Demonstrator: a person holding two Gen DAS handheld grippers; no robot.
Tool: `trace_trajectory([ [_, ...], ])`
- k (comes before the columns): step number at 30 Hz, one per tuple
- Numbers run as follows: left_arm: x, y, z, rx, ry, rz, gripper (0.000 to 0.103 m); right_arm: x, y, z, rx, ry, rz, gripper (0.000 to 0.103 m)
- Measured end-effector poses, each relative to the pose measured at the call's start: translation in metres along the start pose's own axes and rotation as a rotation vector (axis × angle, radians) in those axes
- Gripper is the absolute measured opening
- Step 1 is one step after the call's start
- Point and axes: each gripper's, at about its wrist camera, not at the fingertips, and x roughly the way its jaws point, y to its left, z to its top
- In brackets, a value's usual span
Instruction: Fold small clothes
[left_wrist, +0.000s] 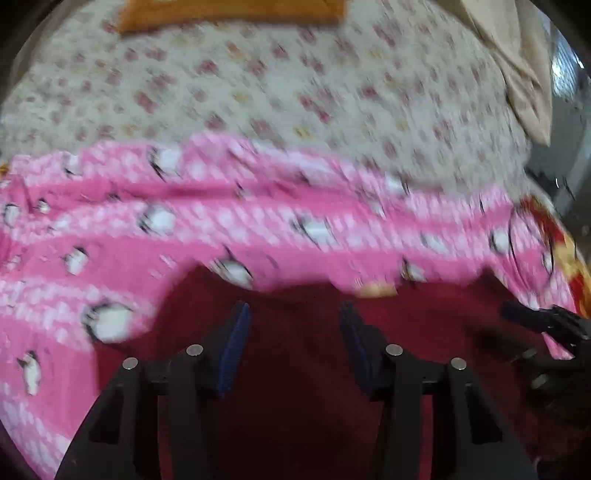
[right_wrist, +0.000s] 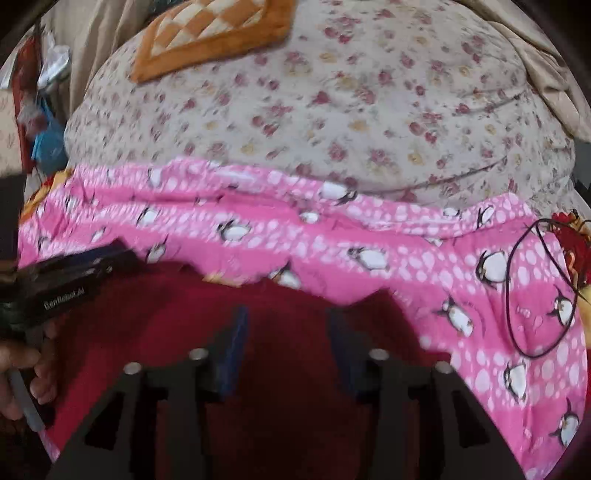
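A dark red garment (left_wrist: 295, 369) lies on a pink penguin-print cloth (left_wrist: 184, 229) spread over the bed. My left gripper (left_wrist: 294, 310) hangs just above the red garment, its blue-padded jaws apart with nothing pinched between them. In the right wrist view the same red garment (right_wrist: 288, 369) fills the bottom, and my right gripper (right_wrist: 287, 313) stands open over it, also with nothing between the pads. The left gripper (right_wrist: 74, 275) shows at the left edge there, held by a hand (right_wrist: 22, 365). At the right edge of the left wrist view the right gripper (left_wrist: 546, 325) pokes in.
A flowered bedsheet (right_wrist: 332, 110) covers the bed beyond the pink cloth (right_wrist: 406, 251). An orange checked cushion (right_wrist: 210, 37) lies at the far side. A thin black loop (right_wrist: 535, 288) rests on the pink cloth at the right. Clutter stands off the bed's left side (right_wrist: 40, 122).
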Motion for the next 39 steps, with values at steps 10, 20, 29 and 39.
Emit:
trace_trajectory([
  [10, 0.022, -0.005, -0.003, 0.004, 0.067, 0.014, 0.048, 0.019, 0.006, -0.017, -0.031, 0.028, -0.062, 0.072],
  [20, 0.022, -0.006, -0.004, 0.003, 0.063, -0.002, 0.050, 0.001, -0.012, -0.013, 0.000, -0.022, -0.103, 0.072],
  [29, 0.007, 0.006, -0.006, -0.047, 0.017, -0.085, 0.050, 0.007, -0.043, -0.024, 0.076, 0.023, -0.164, 0.078],
  [39, -0.058, 0.000, -0.079, 0.044, -0.022, 0.079, 0.052, -0.044, 0.024, -0.077, -0.013, 0.026, -0.033, 0.086],
])
